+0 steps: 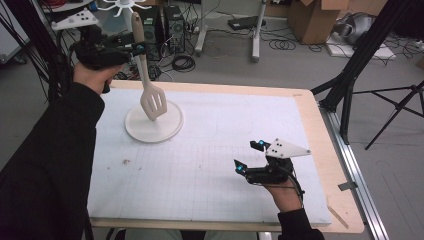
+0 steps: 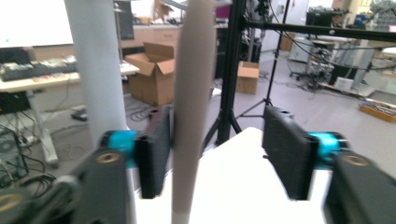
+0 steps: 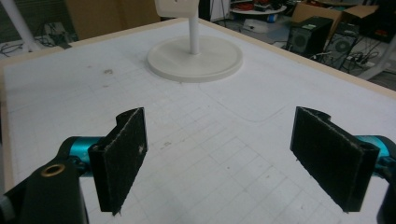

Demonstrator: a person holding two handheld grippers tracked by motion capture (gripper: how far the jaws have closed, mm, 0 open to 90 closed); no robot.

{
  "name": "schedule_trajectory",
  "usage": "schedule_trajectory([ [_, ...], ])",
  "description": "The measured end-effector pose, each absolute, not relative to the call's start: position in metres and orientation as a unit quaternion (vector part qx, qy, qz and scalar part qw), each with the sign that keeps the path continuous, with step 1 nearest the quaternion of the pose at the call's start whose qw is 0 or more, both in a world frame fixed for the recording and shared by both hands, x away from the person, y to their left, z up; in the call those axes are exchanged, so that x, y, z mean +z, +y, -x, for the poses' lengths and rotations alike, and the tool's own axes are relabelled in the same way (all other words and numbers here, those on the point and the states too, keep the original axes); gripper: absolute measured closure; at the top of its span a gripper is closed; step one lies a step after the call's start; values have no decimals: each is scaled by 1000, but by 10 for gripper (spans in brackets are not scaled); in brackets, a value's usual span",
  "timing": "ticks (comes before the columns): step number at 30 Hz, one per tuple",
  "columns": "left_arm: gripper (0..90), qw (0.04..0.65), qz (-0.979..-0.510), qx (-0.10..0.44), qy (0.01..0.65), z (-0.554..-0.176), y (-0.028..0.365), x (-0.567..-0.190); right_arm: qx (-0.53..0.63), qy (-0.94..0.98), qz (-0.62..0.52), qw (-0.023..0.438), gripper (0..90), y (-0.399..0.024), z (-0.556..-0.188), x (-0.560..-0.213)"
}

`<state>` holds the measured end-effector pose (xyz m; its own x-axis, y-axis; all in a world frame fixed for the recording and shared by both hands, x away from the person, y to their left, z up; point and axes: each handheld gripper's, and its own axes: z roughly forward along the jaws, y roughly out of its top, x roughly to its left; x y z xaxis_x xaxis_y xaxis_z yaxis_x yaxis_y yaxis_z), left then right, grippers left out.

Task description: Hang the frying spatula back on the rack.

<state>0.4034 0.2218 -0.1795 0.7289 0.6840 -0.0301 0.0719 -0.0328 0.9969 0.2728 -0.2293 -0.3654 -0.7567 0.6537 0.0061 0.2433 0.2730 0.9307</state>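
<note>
Cluttered lab floor behind; white gridded mat (image 1: 210,165) on the table. Slotted spatula (image 1: 152,102) hangs blade-down over a round stand base (image 1: 167,127), handle (image 2: 191,93) upright against one pad of the left gripper (image 1: 137,48) — jaws parted in the left gripper view, so whether it is pinched I cannot tell. Probably lifted off or bound for the stand's hooks. Right gripper (image 1: 248,156) rests low near the mat's near edge, released, grasping nothing — likely waiting.
</note>
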Motion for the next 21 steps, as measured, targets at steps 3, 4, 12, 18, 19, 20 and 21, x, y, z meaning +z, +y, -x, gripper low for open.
schedule_trajectory([
  [3,309,637,-666,262,285,-393,228,-186,528,773,-294,195,178,-231,-273,-366],
  [4,276,638,-663,268,286,-389,230,-188,527,773,-296,194,179,-231,-272,-366],
  [12,204,653,-643,277,287,-350,252,-213,525,777,-290,190,179,-229,-271,-367],
  [18,185,664,-633,280,283,-321,261,-260,521,779,-290,193,178,-230,-275,-373],
  [19,181,662,-635,278,285,-317,261,-268,518,780,-293,193,178,-230,-276,-374],
  [20,181,661,-636,275,287,-313,262,-276,517,780,-293,194,177,-231,-276,-375],
  [21,180,663,-635,273,289,-309,262,-283,517,780,-294,193,171,-232,-277,-376],
])
